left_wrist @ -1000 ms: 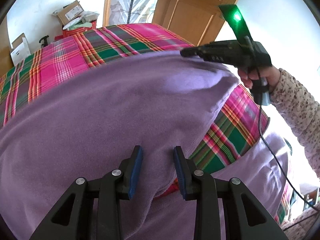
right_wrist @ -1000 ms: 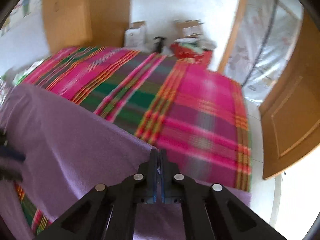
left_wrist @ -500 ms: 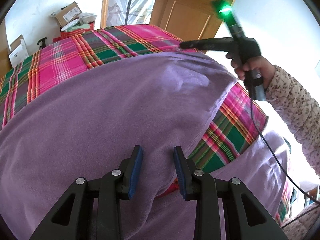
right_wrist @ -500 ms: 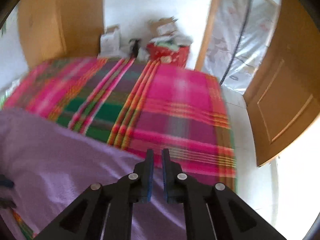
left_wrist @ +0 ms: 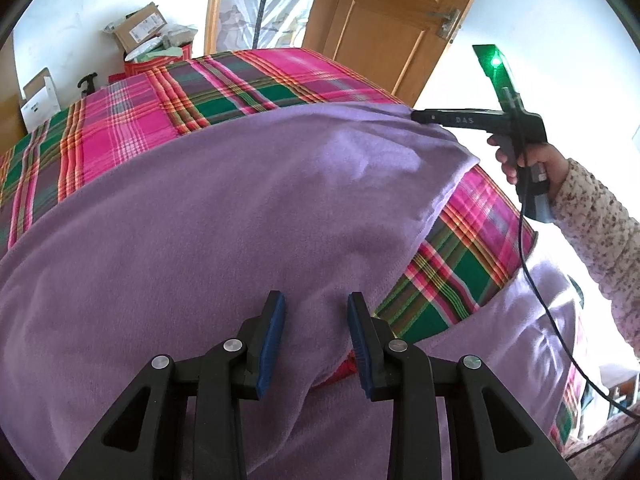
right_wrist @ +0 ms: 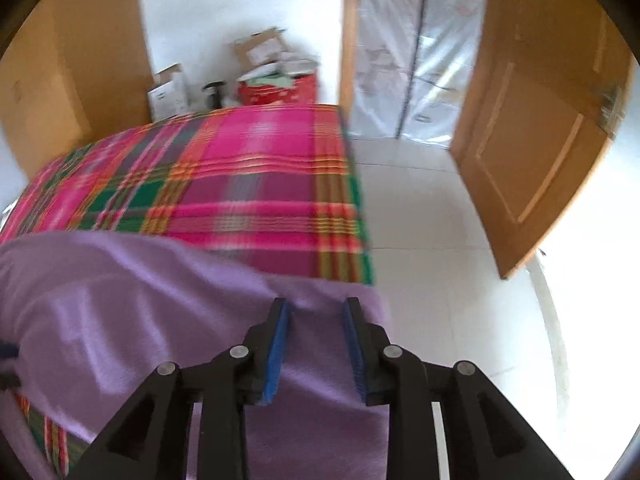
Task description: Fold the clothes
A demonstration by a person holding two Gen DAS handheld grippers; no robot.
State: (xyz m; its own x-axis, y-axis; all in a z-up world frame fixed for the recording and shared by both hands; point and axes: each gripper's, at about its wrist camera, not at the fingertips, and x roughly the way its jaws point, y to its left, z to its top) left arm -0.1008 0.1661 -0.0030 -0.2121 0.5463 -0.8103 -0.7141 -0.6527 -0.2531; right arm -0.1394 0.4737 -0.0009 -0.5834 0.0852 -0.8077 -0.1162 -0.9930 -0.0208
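Left wrist camera: sits close above purple garment [left_wrist: 224, 240], faces down-forward across plaid bed [left_wrist: 120, 136] toward door [left_wrist: 384, 28]. Right wrist camera: same tilt, near bed's edge. Both views share garment, bed, boxes [right_wrist: 260, 50], door.

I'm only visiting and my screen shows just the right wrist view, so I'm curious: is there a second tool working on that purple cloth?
Observer: Yes, the left gripper, fingers apart over the near edge of the purple garment.
Operator: And who holds mine?
Observer: A hand in a flowery sleeve holds the right gripper; its fingers have just been opening, cloth lying between them.
Operator: Anything lit?
Observer: A green light on top.
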